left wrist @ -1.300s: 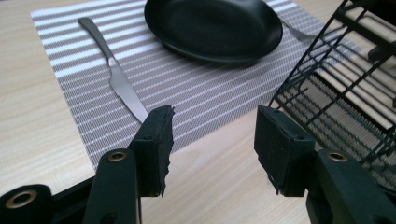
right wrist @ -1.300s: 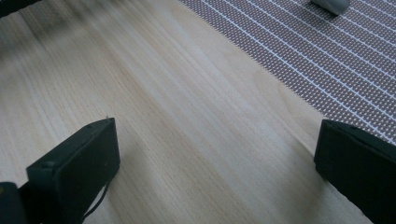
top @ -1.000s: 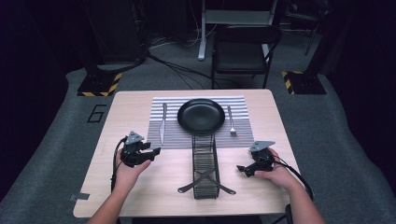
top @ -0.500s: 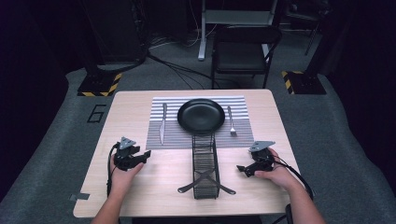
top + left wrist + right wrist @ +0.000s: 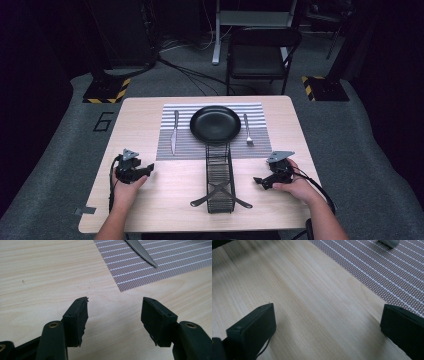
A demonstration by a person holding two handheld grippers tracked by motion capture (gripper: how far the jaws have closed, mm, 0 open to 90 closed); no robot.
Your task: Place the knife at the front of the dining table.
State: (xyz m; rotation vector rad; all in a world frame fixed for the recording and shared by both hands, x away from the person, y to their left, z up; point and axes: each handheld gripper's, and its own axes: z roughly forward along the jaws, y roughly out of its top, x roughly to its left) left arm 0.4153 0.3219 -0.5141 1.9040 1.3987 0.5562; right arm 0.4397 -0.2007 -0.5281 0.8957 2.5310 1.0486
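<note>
A pale wooden desk (image 5: 150, 125) is seen from above in a dark room. A striped grey placemat (image 5: 182, 145) is laid across its far half. A black plate (image 5: 215, 123) is set on the middle of the placemat. A knife (image 5: 175, 131) is laid on the placemat to the left of the plate, apart from it, and a fork (image 5: 247, 130) is laid to the right of the plate, also apart. A long black wire rack (image 5: 220, 177) is stood on the desk in front of the plate, its far end just beside the plate's near rim, and two dark crossed strips are seen at its near end.

The left tongs (image 5: 134, 170) are held in the left hand (image 5: 125, 192) over the near left of the desk, well apart from the rack. In the left gripper view, the left tongs (image 5: 113, 315) are shown spread wide over bare wood with nothing between the jaws; the corner of the placemat (image 5: 140, 272) and the serrated tip of the knife (image 5: 143, 253) are seen beyond them.

The right tongs (image 5: 267, 177) are held in the right hand (image 5: 295, 187) over the near right of the desk, right of the rack. In the right gripper view, the right tongs (image 5: 328, 322) are shown spread wide and empty above the wood, with the placemat's edge (image 5: 372, 272) running past the far jaw.

A black chair (image 5: 260, 55) is stood on the floor behind the desk.
</note>
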